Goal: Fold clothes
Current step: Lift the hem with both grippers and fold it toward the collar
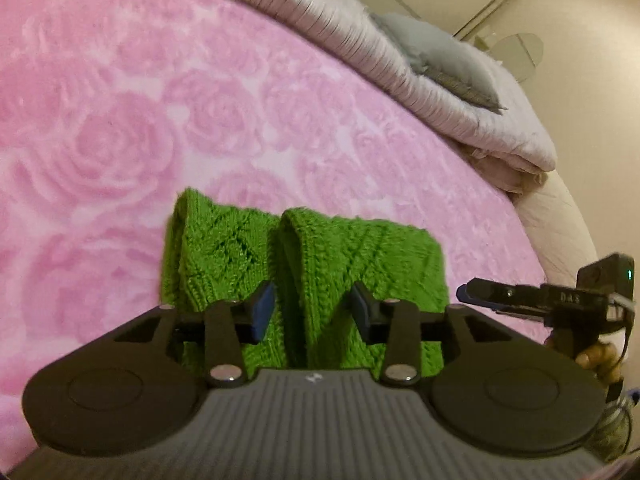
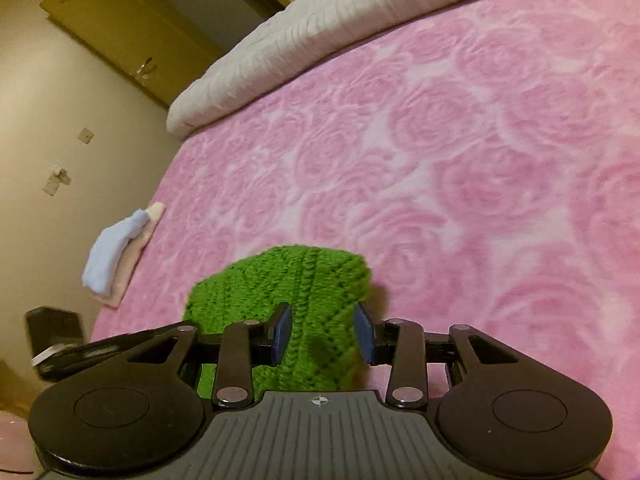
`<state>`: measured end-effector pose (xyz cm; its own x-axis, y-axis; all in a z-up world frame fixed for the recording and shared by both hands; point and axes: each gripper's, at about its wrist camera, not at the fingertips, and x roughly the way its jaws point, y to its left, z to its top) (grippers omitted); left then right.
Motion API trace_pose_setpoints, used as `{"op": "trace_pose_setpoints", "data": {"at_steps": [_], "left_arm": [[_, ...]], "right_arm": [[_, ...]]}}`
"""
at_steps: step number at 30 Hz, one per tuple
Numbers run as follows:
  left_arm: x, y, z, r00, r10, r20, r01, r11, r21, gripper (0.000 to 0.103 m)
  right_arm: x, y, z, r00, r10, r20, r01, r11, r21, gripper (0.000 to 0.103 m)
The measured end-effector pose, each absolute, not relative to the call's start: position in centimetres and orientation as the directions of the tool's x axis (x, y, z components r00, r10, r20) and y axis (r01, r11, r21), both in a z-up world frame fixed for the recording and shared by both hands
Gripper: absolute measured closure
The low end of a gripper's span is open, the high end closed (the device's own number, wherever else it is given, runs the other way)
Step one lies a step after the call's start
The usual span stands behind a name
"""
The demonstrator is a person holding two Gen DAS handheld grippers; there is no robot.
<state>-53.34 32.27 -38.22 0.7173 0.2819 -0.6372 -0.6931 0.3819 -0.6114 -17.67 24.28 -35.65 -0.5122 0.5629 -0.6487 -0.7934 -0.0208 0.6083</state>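
Pink rose blanket [image 1: 120, 140] fills both frames. Green knit [image 1: 320, 256] sits folded at lower centre (two humps in the left view). Your left gripper [image 1: 312, 310] gapes around one fold; your right gripper [image 2: 322, 330] stands apart, straddling the knit's edge.
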Motion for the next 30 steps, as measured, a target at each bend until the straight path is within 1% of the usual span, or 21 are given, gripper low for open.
{"op": "trace_pose_setpoints", "data": {"at_steps": [1, 2, 3, 5, 8, 11, 14, 16, 21, 25, 30], "left_arm": [[-53.3, 32.5, -38.6, 0.732, 0.276, -0.623, -0.679, 0.372, -0.633, 0.071], [-53.2, 32.6, -38.8, 0.744, 0.271, -0.611, -0.666, 0.369, -0.648, 0.083], [-53.2, 32.7, -39.0, 0.755, 0.266, -0.599, -0.654, 0.368, -0.661, 0.091], [-53.4, 32.7, -38.9, 0.761, 0.279, -0.586, -0.647, 0.381, -0.660, 0.095], [-54.0, 31.7, -36.5, 0.761, 0.327, -0.560, -0.647, 0.447, -0.618, 0.096], [-55.0, 31.5, -33.8, 0.782, 0.350, -0.515, -0.622, 0.495, -0.607, 0.096], [-55.6, 31.8, -32.6, 0.740, 0.397, -0.543, -0.669, 0.517, -0.534, 0.096], [-56.4, 32.5, -33.3, 0.704, 0.415, -0.577, -0.707, 0.488, -0.512, 0.096], [-57.5, 33.8, -38.4, 0.659, 0.377, -0.650, -0.750, 0.386, -0.537, 0.095], [-57.5, 33.5, -38.7, 0.669, 0.383, -0.637, -0.742, 0.382, -0.550, 0.093], [-58.8, 31.6, -37.5, 0.673, 0.390, -0.629, -0.740, 0.346, -0.577, 0.087]], "right_arm": [[-17.8, 24.6, -35.9, -0.527, 0.558, -0.640, -0.783, -0.026, 0.622, 0.065], [-17.9, 25.0, -36.1, -0.542, 0.554, -0.632, -0.772, -0.032, 0.635, 0.065], [-18.0, 25.4, -36.4, -0.557, 0.549, -0.624, -0.762, -0.037, 0.647, 0.065], [-18.6, 26.1, -36.9, -0.553, 0.538, -0.636, -0.775, -0.052, 0.630, 0.065], [-19.2, 26.5, -36.3, -0.554, 0.535, -0.638, -0.789, -0.090, 0.608, 0.065], [-20.4, 26.9, -35.1, -0.572, 0.522, -0.633, -0.790, -0.143, 0.596, 0.065], [-22.4, 28.1, -34.5, -0.573, 0.492, -0.656, -0.803, -0.177, 0.569, 0.065], [-24.0, 28.7, -34.6, -0.575, 0.472, -0.669, -0.810, -0.208, 0.549, 0.065], [-26.8, 29.6, -35.9, -0.565, 0.444, -0.695, -0.823, -0.250, 0.509, 0.065], [-26.9, 29.4, -36.1, -0.560, 0.457, -0.691, -0.826, -0.250, 0.505, 0.065], [-25.4, 26.5, -34.7, -0.537, 0.531, -0.655, -0.833, -0.210, 0.512, 0.065]]}}
